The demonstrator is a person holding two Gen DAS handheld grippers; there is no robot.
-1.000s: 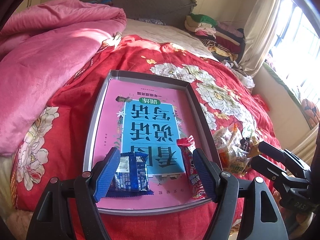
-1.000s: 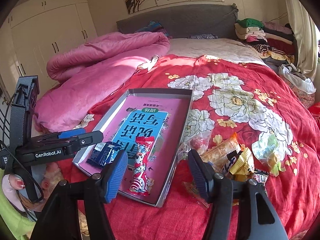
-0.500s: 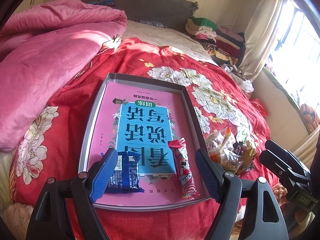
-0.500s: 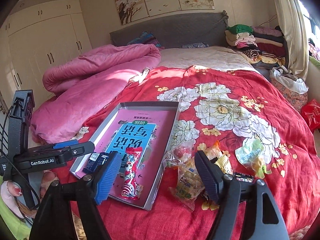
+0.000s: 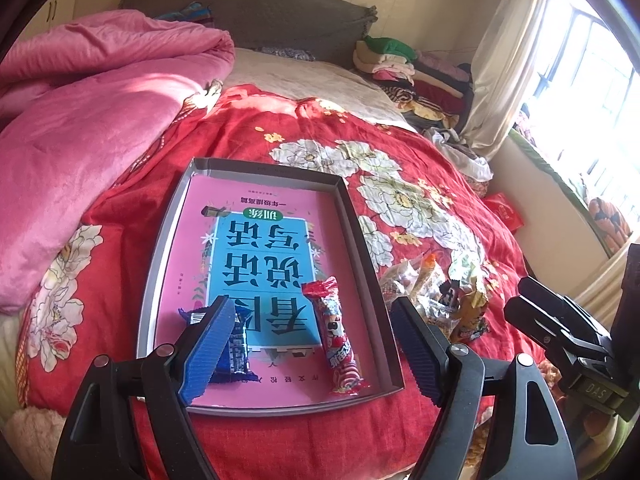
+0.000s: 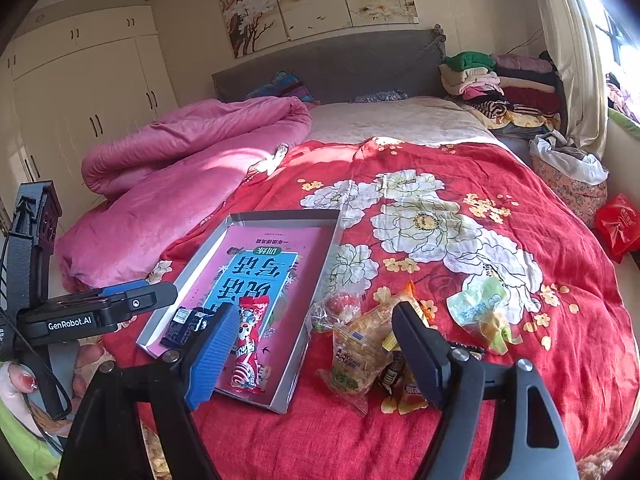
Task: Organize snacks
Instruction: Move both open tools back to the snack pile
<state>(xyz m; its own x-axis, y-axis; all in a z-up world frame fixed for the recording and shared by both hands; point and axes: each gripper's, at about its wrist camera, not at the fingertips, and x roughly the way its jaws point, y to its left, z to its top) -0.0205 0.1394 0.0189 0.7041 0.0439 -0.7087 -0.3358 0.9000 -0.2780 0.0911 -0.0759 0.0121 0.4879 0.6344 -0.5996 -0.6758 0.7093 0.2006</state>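
Pink quilt (image 5: 92, 120): bunched at the left side of the bed, clear of the tray.
Red floral bedspread (image 6: 460, 208): covers the bed and carries the tray and the loose snacks.
Tray (image 5: 158, 264): grey, shallow, flat on the bedspread; a pink and blue book (image 5: 260, 256) lies inside as its floor.
Blue snack packet (image 5: 238, 354): in the tray at its near left corner, partly hidden behind the left gripper's left finger.
Left gripper (image 5: 310, 344): jaws released and spread wide over the near end of the tray, nothing between the pads.
Red snack stick (image 5: 336, 340): in the tray near its right wall, lying lengthwise on the book.
Right gripper (image 6: 312, 348): jaws released and wide apart, gripping nothing, above the tray's right wall and the snack pile.
Snack pile (image 6: 368, 352): loose wrapped snacks on the bedspread just right of the tray; single items probably overlap, count unclear.
Green packet (image 6: 480, 312): on the bedspread, right of the pile.
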